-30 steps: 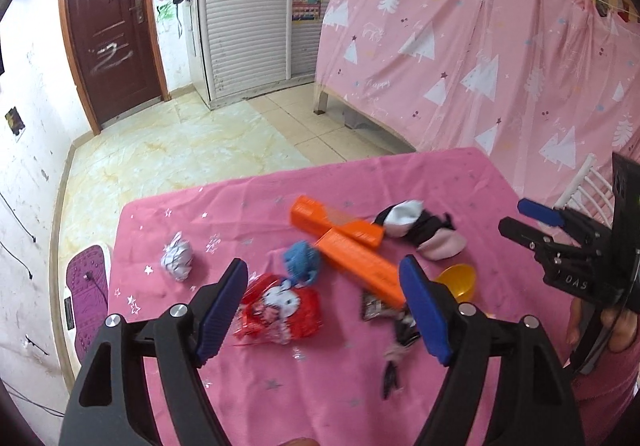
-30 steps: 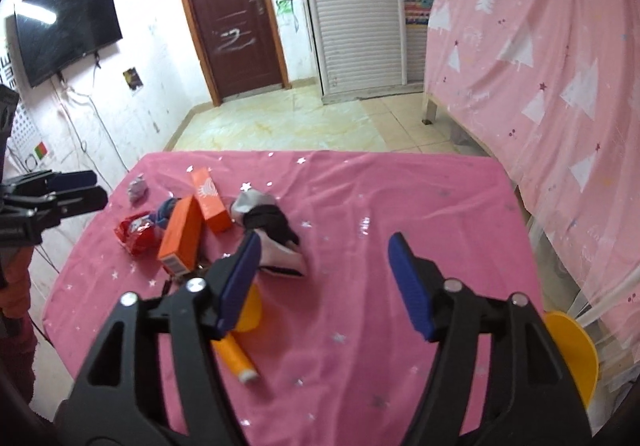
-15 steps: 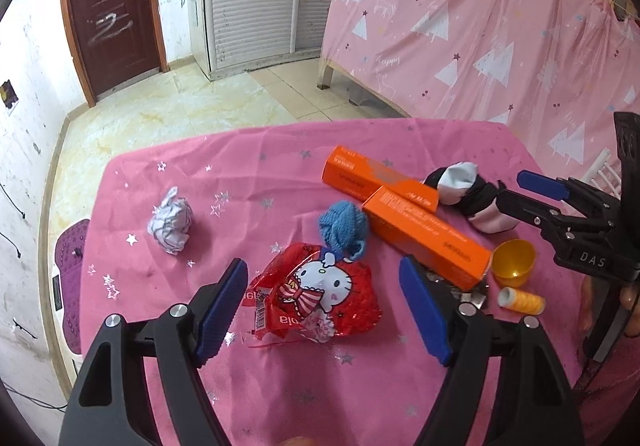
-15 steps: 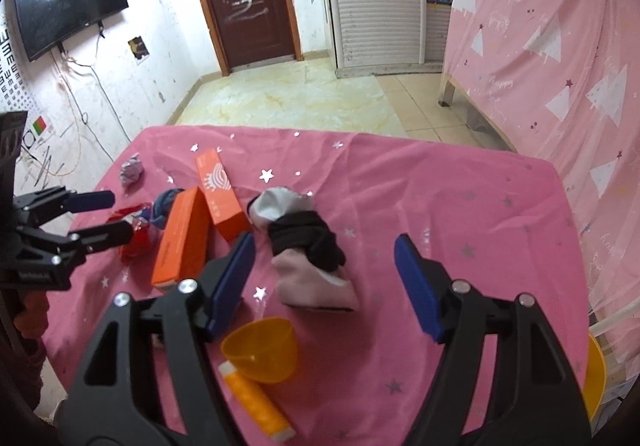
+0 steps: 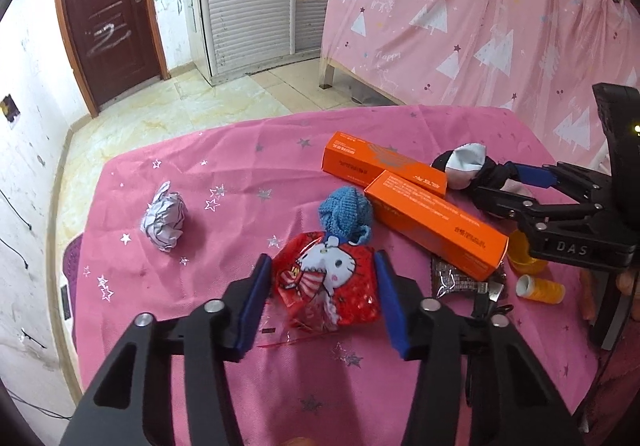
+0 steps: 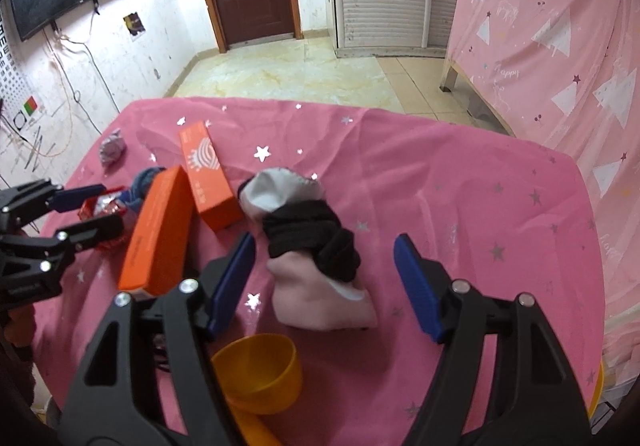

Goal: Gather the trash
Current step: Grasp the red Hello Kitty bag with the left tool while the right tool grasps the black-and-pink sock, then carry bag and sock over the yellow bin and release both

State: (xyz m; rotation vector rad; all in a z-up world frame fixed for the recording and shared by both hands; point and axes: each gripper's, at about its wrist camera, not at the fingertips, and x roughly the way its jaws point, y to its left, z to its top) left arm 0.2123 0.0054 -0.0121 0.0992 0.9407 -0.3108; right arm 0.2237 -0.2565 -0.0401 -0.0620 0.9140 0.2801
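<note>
Pink-clothed table [image 5: 224, 326], crumpled paper ball [image 5: 165, 222] at left, left gripper [image 5: 322, 296] closing around red cartoon wrapper [image 5: 326, 288], orange boxes [image 5: 436, 230] mid-table, right gripper [image 6: 322, 284] closing, bundled socks [image 6: 308, 246] between its separated pads.

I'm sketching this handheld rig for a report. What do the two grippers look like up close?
Both match. The left gripper and right gripper are matte black plastic frames with triangular cut-outs and silver screw heads at the pivots. Each ends in two flat jaws faced with ribbed blue pads. The right one's body carries raised "DAS" lettering, seen from the left wrist. No cables show.
</note>
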